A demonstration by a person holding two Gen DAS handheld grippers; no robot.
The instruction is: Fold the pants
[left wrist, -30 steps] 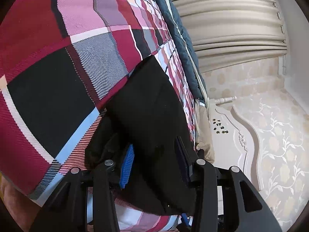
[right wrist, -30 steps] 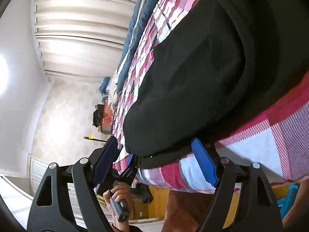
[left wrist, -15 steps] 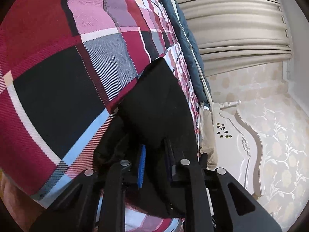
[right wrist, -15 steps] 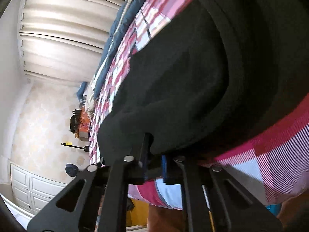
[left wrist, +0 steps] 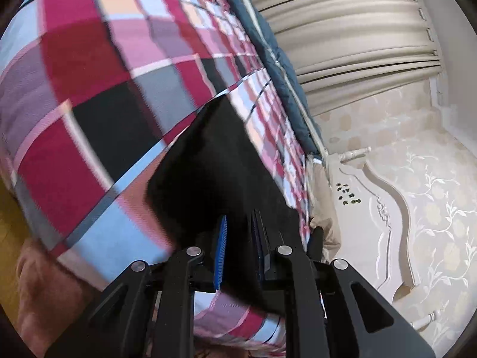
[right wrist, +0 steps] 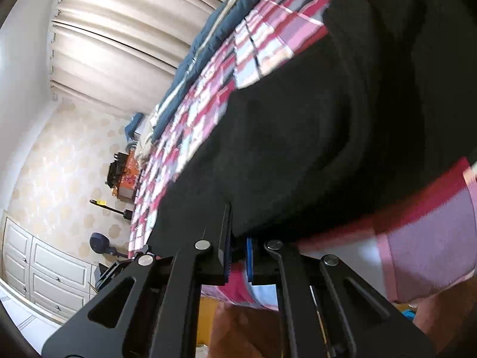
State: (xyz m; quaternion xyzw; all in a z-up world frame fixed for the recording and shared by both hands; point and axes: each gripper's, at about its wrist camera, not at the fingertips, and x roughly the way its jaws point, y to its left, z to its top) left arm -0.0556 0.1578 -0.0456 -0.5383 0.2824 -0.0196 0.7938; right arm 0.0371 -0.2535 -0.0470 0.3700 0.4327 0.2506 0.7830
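Black pants (left wrist: 217, 161) spread across the plaid bedspread (left wrist: 89, 95), hanging toward the bed's near edge. Left gripper (left wrist: 238, 250) pinched on the cloth edge, blue pads (left wrist: 220, 253) nearly together. Right gripper (right wrist: 238, 253) likewise clamped on the pants (right wrist: 313, 149) edge above the bedspread (right wrist: 432, 238). Curtain (left wrist: 342, 29) beyond.

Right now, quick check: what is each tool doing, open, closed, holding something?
Left tool: closed on the near edge of the black pants.
Right tool: closed on the pants' edge too, pinching the fabric.
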